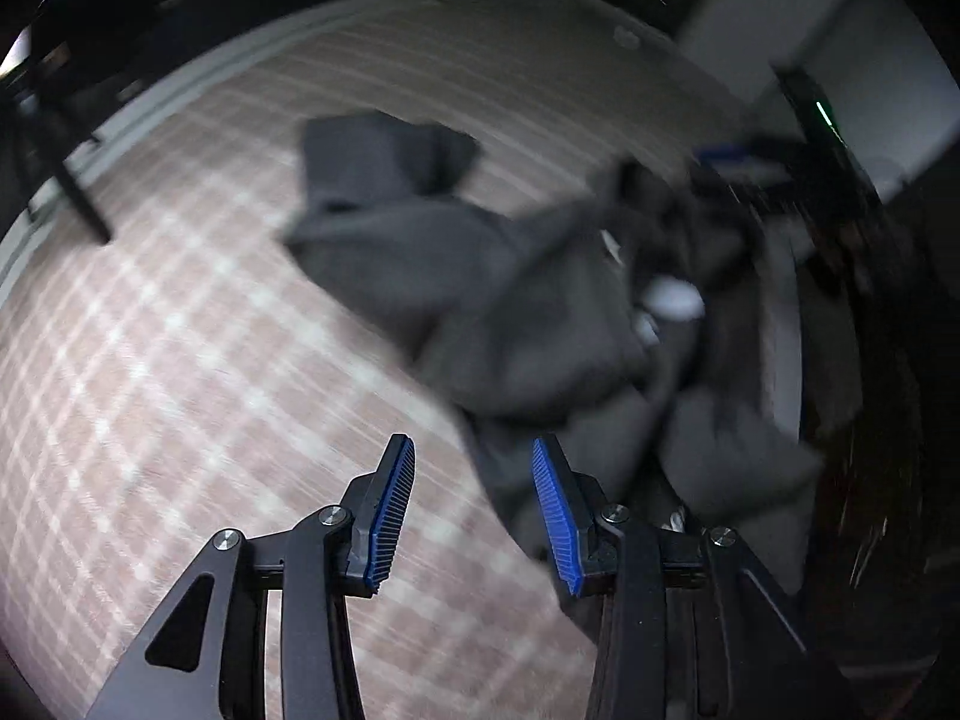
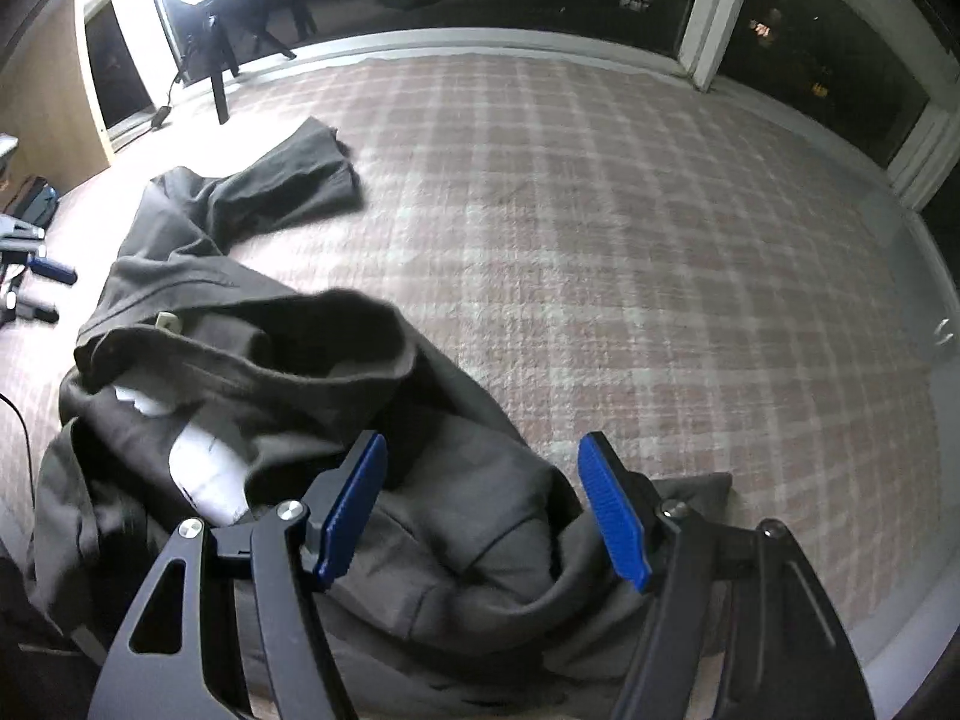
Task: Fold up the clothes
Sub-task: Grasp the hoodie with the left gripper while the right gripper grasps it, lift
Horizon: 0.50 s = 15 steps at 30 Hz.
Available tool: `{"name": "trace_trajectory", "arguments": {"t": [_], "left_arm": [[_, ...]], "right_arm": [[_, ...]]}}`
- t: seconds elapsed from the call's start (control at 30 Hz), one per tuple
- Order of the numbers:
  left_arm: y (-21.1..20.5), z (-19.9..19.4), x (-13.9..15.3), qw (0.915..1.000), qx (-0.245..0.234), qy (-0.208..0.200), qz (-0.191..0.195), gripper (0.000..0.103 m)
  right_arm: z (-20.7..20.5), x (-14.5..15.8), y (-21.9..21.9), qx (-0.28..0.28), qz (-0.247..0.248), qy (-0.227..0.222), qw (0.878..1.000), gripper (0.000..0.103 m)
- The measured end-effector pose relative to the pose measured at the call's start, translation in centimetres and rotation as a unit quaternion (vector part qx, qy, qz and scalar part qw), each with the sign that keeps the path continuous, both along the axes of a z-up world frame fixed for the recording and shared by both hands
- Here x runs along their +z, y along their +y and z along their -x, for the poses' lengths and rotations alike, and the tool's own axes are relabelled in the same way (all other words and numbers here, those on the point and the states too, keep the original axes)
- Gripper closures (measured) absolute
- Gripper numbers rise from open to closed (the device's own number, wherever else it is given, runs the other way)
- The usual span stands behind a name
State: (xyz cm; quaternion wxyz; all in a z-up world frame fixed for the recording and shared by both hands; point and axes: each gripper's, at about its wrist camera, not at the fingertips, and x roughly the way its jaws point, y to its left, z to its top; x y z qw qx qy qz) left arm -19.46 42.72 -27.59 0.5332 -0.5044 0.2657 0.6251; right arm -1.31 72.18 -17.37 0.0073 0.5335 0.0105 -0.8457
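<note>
Pink plaid carpet (image 2: 630, 252) is running to a white window sill (image 2: 480, 42) at the far edge, lying bare to the right of the garment. Tripod legs (image 2: 219, 84) are standing far left. Dark grey trousers (image 2: 252, 360) are lying crumpled at near left, one leg stretching away toward the far left, waistband gaping with white lining showing. Right gripper (image 2: 483, 510) is hovering over the near folds, jaws apart, gripping nothing. Left gripper (image 1: 474, 510) is hanging at the cloth's edge, jaws parted and empty; view blurred.
</note>
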Motion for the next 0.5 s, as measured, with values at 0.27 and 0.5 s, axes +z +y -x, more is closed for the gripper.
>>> {"name": "trace_trajectory", "arguments": {"t": [0.27, 0.5], "left_arm": [[5.8, -2.2, -2.2, 0.9961, -0.048, 0.074, 0.007, 0.065], [6.4, 0.2, 0.2, 0.9985, 0.012, 0.038, -0.039, 0.095]], "right_arm": [[0.0, -1.3, 1.4, 0.027, 0.019, -0.005, 0.999, 0.037], [0.6, -2.7, 1.8, 0.053, 0.015, -0.015, 0.998, 0.037]]}}
